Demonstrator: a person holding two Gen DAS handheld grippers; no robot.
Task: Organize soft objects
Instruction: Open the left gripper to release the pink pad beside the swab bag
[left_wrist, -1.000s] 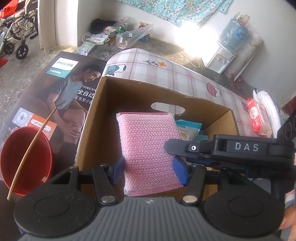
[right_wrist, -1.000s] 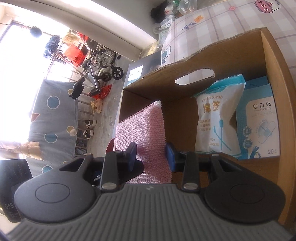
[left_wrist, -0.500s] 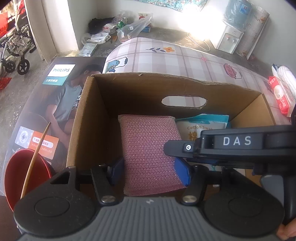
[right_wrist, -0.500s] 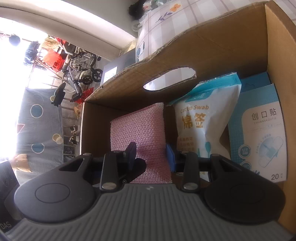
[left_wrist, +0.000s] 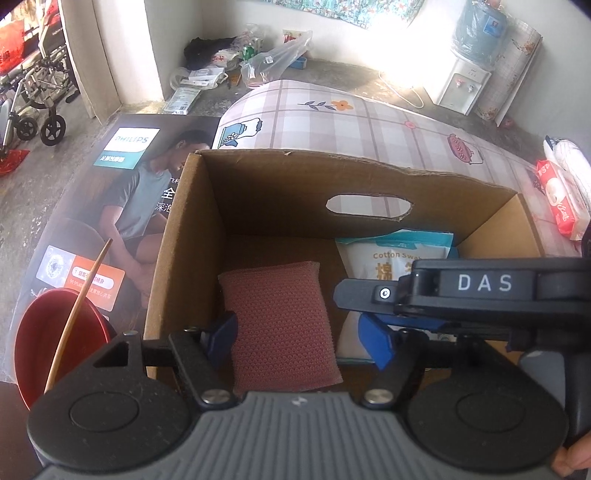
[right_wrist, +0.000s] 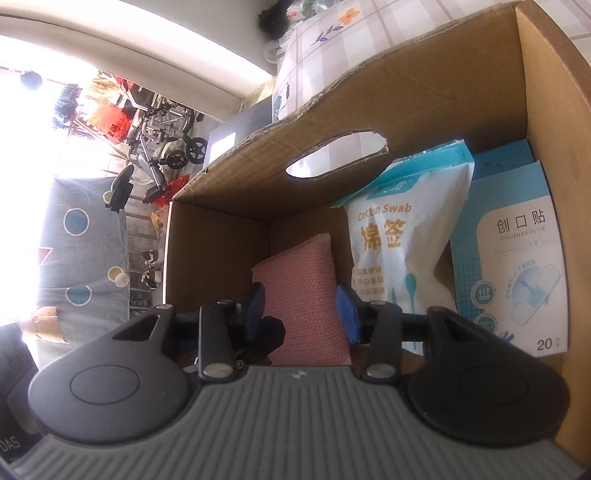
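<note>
Inside cardboard box (left_wrist: 192, 236): right claw (right_wrist: 301, 308) pinching pink sponge (left_wrist: 280, 328); left claw (left_wrist: 299, 338) spread around it.

Upper left of my left view: a wheelchair (left_wrist: 33, 92) is standing by the wall. Lower left, a red bowl (left_wrist: 55, 339) is sitting with a thin wooden stick (left_wrist: 79, 317) leaning across it. A Philips poster (left_wrist: 110, 206) is lying flat beneath. Upper right, a water dispenser (left_wrist: 467, 62) is catching glare. A checked tablecloth (left_wrist: 332, 122) is spreading across centre frame.
</note>
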